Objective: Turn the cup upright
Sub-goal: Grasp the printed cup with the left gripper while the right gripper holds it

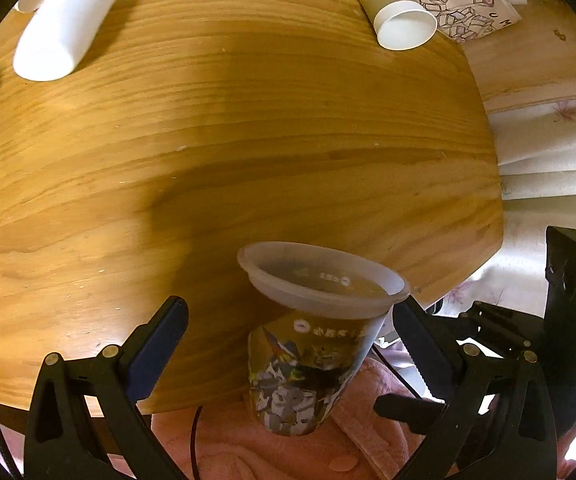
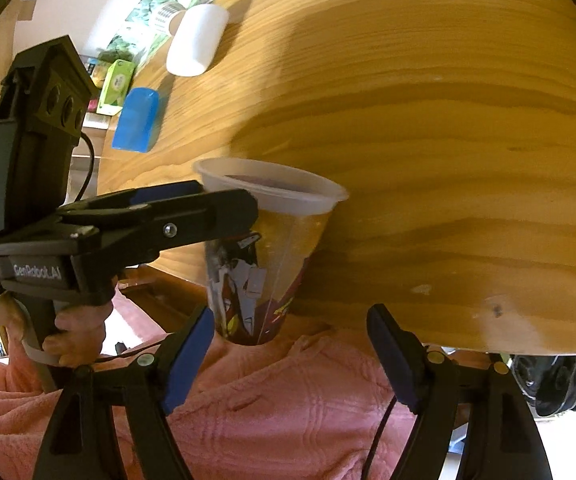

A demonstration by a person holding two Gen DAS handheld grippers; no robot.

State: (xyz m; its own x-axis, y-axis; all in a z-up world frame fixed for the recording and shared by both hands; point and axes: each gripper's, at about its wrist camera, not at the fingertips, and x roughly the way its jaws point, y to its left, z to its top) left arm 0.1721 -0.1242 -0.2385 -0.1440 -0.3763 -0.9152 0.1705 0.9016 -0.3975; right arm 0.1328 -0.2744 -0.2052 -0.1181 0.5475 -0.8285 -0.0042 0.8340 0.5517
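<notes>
The cup is clear plastic with a colourful printed sleeve. Its wide mouth points up and its body is a little tilted. It is just off the near edge of the wooden table, over a pink fabric. I cannot tell if its base rests on the fabric.

The left claw is spread wide, with the cup between its two fingers. In the left wrist view the right finger is at the rim of the cup, perhaps touching it, and the left finger stands well apart from the cup. In the right wrist view this claw reaches in from the left at the height of the rim, and the left hand grips its handle.

The right claw is also spread and pinches nothing. The bottom of the cup is just beyond its left finger.

On the far part of the table a brown paper cup lies on its side at the right. A white cylinder lies at the left. A blue box sits near the left edge of the table.
</notes>
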